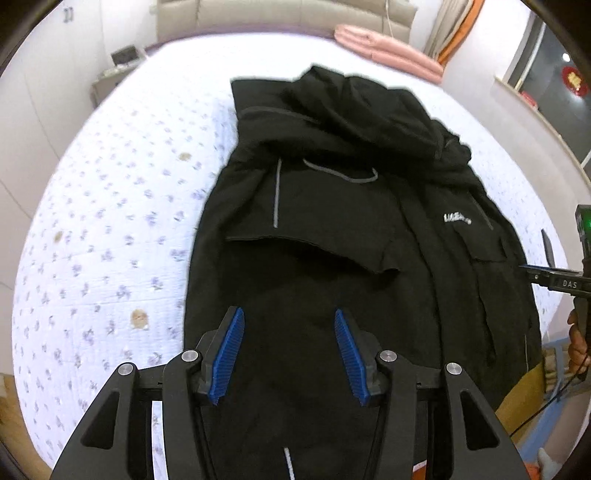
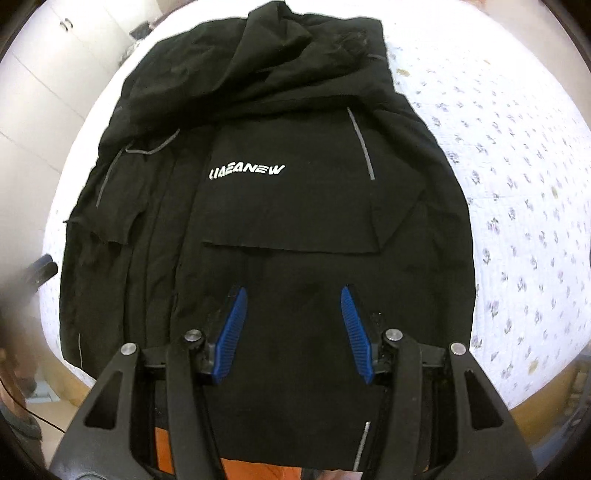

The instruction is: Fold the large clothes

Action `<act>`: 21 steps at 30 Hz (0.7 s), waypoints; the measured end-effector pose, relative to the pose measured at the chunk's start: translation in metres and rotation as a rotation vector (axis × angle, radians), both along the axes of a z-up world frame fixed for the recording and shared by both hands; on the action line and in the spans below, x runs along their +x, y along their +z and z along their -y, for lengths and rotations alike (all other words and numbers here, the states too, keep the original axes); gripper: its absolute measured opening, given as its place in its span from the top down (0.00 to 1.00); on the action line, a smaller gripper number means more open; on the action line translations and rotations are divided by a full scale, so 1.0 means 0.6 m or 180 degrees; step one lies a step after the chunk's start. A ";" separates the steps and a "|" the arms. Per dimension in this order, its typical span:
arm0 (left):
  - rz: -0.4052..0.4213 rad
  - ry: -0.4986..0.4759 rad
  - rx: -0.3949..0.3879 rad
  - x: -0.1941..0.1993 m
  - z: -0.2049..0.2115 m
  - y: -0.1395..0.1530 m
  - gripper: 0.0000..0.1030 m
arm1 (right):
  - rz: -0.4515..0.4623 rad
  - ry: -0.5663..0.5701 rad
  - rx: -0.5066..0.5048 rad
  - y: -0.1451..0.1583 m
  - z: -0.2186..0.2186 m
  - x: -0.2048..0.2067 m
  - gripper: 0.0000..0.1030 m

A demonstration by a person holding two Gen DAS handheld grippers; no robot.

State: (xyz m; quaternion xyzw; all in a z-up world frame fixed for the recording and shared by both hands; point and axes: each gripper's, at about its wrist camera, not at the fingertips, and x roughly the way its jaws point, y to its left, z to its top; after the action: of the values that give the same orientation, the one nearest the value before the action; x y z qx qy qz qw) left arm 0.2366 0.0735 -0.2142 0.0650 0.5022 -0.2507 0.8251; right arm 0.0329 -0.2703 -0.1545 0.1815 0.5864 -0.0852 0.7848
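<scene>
A large black jacket (image 1: 332, 221) lies spread lengthwise on a bed, hood bunched at the far end, sleeves folded in over the chest. It bears white lettering (image 2: 246, 172) and grey stripes. My left gripper (image 1: 289, 315) is open and empty, hovering over the jacket's lower left part. My right gripper (image 2: 293, 295) is open and empty over the lower middle of the jacket (image 2: 280, 206). The right gripper also shows at the right edge of the left wrist view (image 1: 554, 277), beside the jacket's right side.
The bed (image 1: 110, 221) has a white sheet with small purple flowers and a few brown stains. Folded pink bedding (image 1: 388, 51) lies at the far right corner. A grey headboard (image 1: 288, 14) is behind. Wardrobes stand at left. The bed's near edge and floor (image 2: 546, 398) show below.
</scene>
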 end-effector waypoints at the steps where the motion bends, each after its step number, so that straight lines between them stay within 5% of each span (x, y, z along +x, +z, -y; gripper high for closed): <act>1: 0.0063 0.0025 -0.0030 -0.007 -0.007 0.006 0.48 | 0.0084 -0.0002 -0.0037 0.006 -0.004 -0.005 0.51; 7: 0.0468 0.0318 -0.0229 -0.094 -0.061 0.059 0.48 | 0.0588 0.0015 -0.0140 0.051 -0.038 -0.044 0.51; 16: 0.0919 0.0710 -0.0327 -0.270 -0.120 0.224 0.48 | 0.1409 -0.0229 -0.0269 0.246 -0.032 -0.181 0.45; 21: 0.1161 0.0868 -0.0449 -0.331 -0.150 0.299 0.47 | 0.1607 -0.0423 -0.0364 0.315 -0.023 -0.254 0.40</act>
State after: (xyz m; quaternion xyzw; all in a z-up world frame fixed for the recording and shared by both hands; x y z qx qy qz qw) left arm 0.0383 0.1633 -0.0345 -0.0169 0.3302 -0.1556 0.9309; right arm -0.1195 -0.2564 0.0345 0.1905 0.3531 -0.1215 0.9079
